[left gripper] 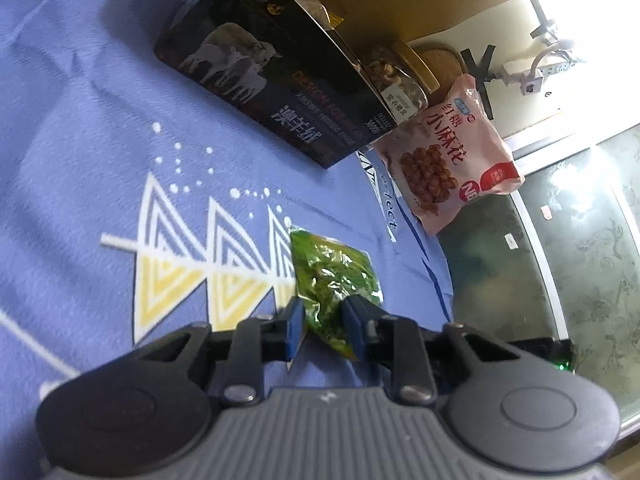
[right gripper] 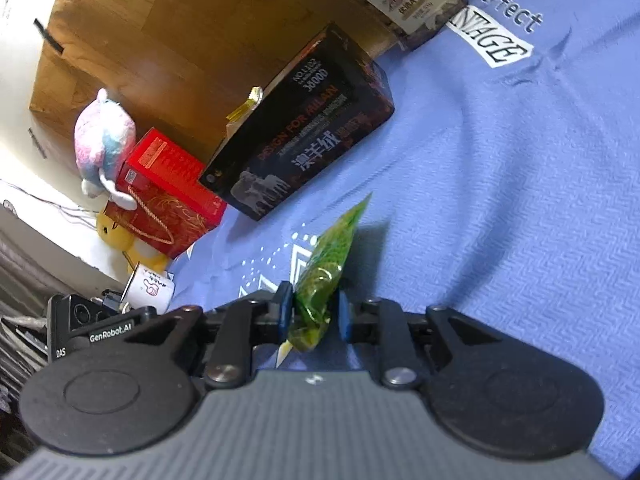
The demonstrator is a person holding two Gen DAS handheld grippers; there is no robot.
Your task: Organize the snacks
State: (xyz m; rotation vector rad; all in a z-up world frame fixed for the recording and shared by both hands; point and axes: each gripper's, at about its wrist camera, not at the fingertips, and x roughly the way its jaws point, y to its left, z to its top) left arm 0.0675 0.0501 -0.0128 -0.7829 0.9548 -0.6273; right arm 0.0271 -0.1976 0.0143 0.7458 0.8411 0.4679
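Both grippers, left gripper and right gripper, are each grasping a green snack packet between their fingers, so each packet is best being carried gently toward the dark box without crushing.

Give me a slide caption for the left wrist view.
Left claw around a green snack packet on blue cloth.

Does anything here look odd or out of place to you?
One thing: the pink snack bag sits at the edge of the blue cloth, its lower part sticking out past it. Otherwise, each claw, left and right, has a green packet between its fingers.
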